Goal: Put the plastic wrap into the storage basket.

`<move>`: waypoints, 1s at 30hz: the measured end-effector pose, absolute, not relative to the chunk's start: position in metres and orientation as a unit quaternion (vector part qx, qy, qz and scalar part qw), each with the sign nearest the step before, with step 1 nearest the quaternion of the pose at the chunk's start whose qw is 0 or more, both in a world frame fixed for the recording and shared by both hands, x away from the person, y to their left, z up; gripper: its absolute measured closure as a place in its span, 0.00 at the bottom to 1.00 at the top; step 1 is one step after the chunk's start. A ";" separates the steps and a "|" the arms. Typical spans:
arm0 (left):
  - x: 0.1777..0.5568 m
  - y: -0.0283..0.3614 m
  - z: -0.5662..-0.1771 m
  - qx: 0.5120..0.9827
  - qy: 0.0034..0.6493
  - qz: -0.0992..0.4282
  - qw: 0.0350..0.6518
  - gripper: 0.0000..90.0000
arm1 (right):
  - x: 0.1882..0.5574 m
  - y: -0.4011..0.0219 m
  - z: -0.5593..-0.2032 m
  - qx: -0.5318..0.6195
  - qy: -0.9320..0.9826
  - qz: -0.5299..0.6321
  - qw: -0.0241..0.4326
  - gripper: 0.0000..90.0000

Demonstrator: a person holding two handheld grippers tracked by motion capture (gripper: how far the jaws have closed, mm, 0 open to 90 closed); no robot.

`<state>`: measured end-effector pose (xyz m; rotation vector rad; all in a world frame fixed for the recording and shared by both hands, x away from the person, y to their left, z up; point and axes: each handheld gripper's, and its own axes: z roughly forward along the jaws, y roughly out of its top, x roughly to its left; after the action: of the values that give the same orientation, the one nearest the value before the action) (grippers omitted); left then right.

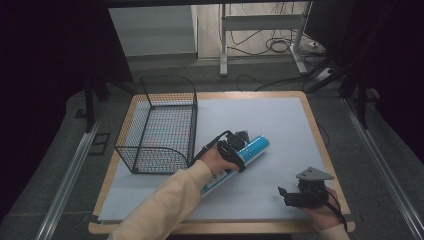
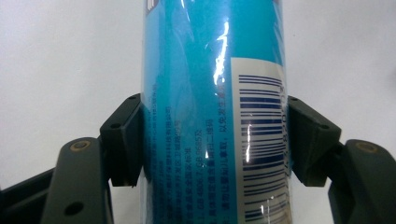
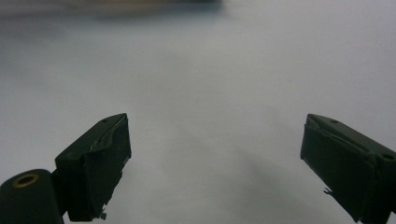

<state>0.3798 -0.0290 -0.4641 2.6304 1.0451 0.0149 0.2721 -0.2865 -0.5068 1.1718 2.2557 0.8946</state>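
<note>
A blue cylindrical can [image 1: 256, 146] with a white near end lies slantwise at the middle of the table, partly hidden under a cream sleeve. My left gripper [image 1: 241, 150] is shut across its middle. In the left gripper view both black pads [image 2: 125, 140] press the sides of the can [image 2: 196, 93], whose barcode label faces the camera. My right gripper [image 1: 283, 195] rests near the front right edge, pointing left. Its jaws stand wide open over bare white surface, and the right gripper [image 3: 215, 158] has nothing between them.
A black wire basket [image 1: 160, 125] stands at the table's left, just left of the can. The white mat [image 1: 280, 120] covers the wooden table top. Beyond the far edge are desk legs and cables on the floor.
</note>
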 end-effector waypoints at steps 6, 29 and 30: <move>0.381 -0.023 -0.458 0.915 0.367 0.006 0.165 0.35 | 0.272 -0.287 -0.506 0.425 0.815 0.324 0.223 0.10; 0.380 -0.018 -0.434 0.912 0.363 0.020 0.188 0.35 | 0.272 -0.288 -0.506 0.425 0.814 0.324 0.226 0.10; 0.381 -0.017 -0.432 0.912 0.363 0.023 0.190 0.35 | 0.272 -0.288 -0.506 0.426 0.814 0.324 0.227 0.10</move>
<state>0.3806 -0.0169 -0.4317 2.5637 1.0209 0.0643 0.2722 -0.2877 -0.5057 1.1730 2.2431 0.8941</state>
